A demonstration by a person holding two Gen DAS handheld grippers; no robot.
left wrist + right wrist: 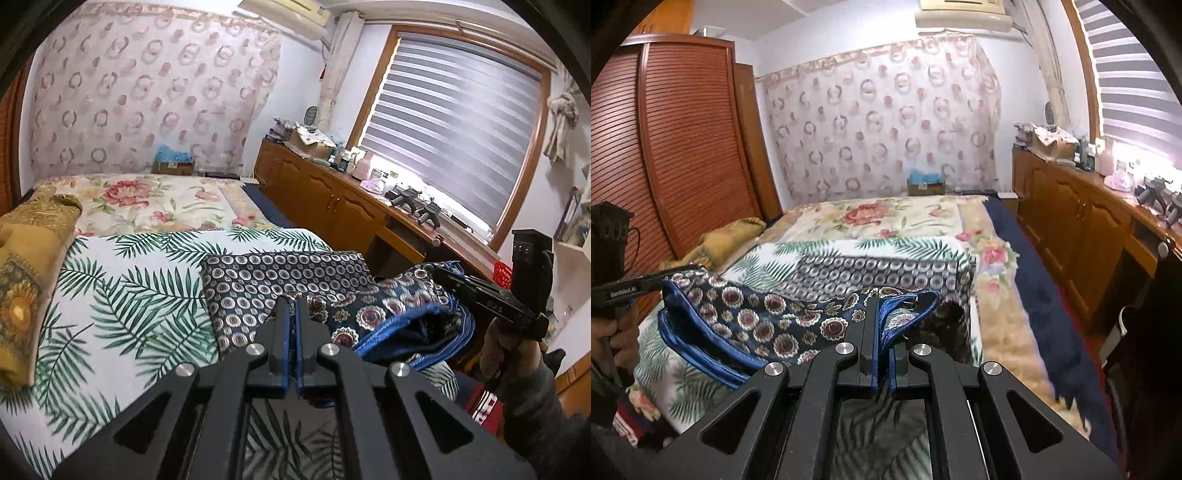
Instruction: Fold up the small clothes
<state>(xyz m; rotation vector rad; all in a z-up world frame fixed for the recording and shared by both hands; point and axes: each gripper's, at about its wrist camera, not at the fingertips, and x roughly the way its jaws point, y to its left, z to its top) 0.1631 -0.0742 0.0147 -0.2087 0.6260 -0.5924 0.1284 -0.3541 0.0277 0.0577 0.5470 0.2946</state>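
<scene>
Nearest in each wrist view is the claw itself. The left claw (293, 306) is closed on an edge of the small patterned garment (388, 314), dark blue cloth with round medallions and a bright blue lining, and the right claw (882, 306) is closed on another edge of it, with cloth bunched between its fingers. Between the two the garment hangs slack and open, its blue hem drooping in a loop above the near end of the bed (110, 280).

By my reading, the fold on this piece is only at its start: both edges are pinched and lifted, but nothing is laid flat or doubled over yet. Just beyond it, on the palm-leaf sheet (129, 258), lies a flat dark piece of cloth with small rings (280, 273); it looks neatly squared, so it may be an item already folded, though that is a guess.

Further back are a gold cushion (33, 258), the flowered bedspread (147, 199) and a wooden cabinet (332, 199) under the window.

Much stays unclear. The claw bodies hide the garment's lower part, so its kind and full shape cannot be made out. The holding hand (509, 339) is partly cut off.
</scene>
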